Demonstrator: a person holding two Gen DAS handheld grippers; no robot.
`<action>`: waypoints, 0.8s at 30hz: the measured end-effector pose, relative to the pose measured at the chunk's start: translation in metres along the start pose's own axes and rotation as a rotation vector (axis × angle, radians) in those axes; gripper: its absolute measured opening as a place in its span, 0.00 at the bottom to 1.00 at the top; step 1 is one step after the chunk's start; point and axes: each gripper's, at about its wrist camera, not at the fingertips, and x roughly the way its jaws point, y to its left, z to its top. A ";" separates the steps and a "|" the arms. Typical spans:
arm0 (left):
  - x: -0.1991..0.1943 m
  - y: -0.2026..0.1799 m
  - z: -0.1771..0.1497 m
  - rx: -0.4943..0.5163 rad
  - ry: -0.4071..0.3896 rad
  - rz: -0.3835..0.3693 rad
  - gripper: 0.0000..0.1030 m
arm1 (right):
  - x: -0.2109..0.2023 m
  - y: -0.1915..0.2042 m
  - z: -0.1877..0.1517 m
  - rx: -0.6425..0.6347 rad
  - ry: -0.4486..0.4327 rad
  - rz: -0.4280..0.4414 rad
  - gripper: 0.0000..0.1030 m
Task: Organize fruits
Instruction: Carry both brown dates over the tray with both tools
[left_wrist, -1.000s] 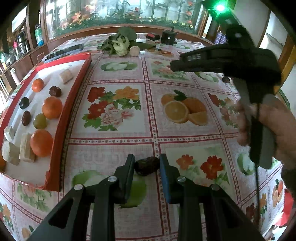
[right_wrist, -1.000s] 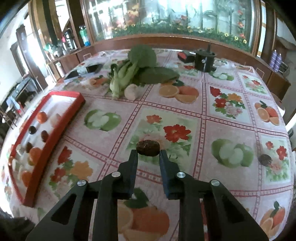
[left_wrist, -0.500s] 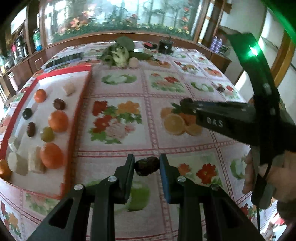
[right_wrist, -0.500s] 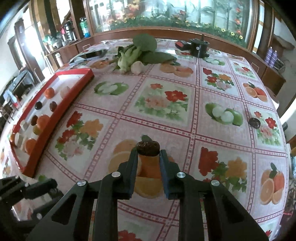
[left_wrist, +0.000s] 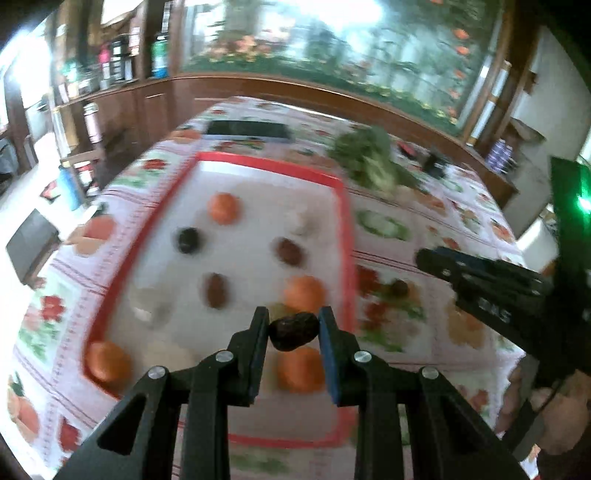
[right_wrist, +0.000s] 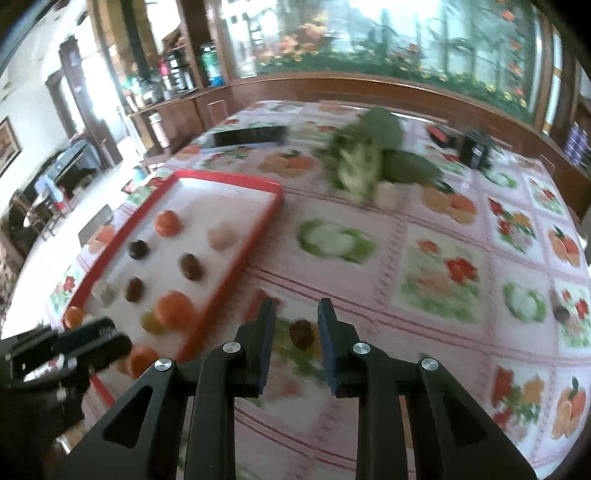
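We see the red-rimmed tray (left_wrist: 273, 166) on the bench (right_wrist: 436, 258) carrying four oranges (left_wrist: 223, 208), three dark fruits (left_wrist: 188, 240) and some pale pieces (left_wrist: 147, 306) too blurred to name. Our left claw (left_wrist: 293, 317) is clamped on a dark date (left_wrist: 293, 334) above the tray's near right part, over two of the oranges. Our right claw (right_wrist: 295, 310) is drawn together on a second date (right_wrist: 301, 334) (blur softens where the pads meet it) above the patterned cloth, just beside the tray's right rim. Only the right wrist view shows a stray dark fruit (right_wrist: 561, 314) lying far right on the cloth, well apart from the tray. It also gives the leafy greens (right_wrist: 365, 147) and a black pot (right_wrist: 476, 149) more clearly. Only the left wrist view takes in the tray's near rim. The middle of the tray is bare white, and the cloth between tray and greens lies open.
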 end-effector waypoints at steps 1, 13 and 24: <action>0.000 0.008 0.001 -0.011 -0.001 0.012 0.29 | 0.002 0.004 0.002 0.000 -0.001 0.009 0.22; -0.010 0.018 -0.016 -0.034 0.027 -0.067 0.29 | 0.023 -0.013 -0.013 0.029 0.086 0.006 0.24; -0.025 0.010 -0.043 -0.025 0.067 -0.071 0.29 | 0.056 0.028 -0.011 -0.309 0.118 0.086 0.30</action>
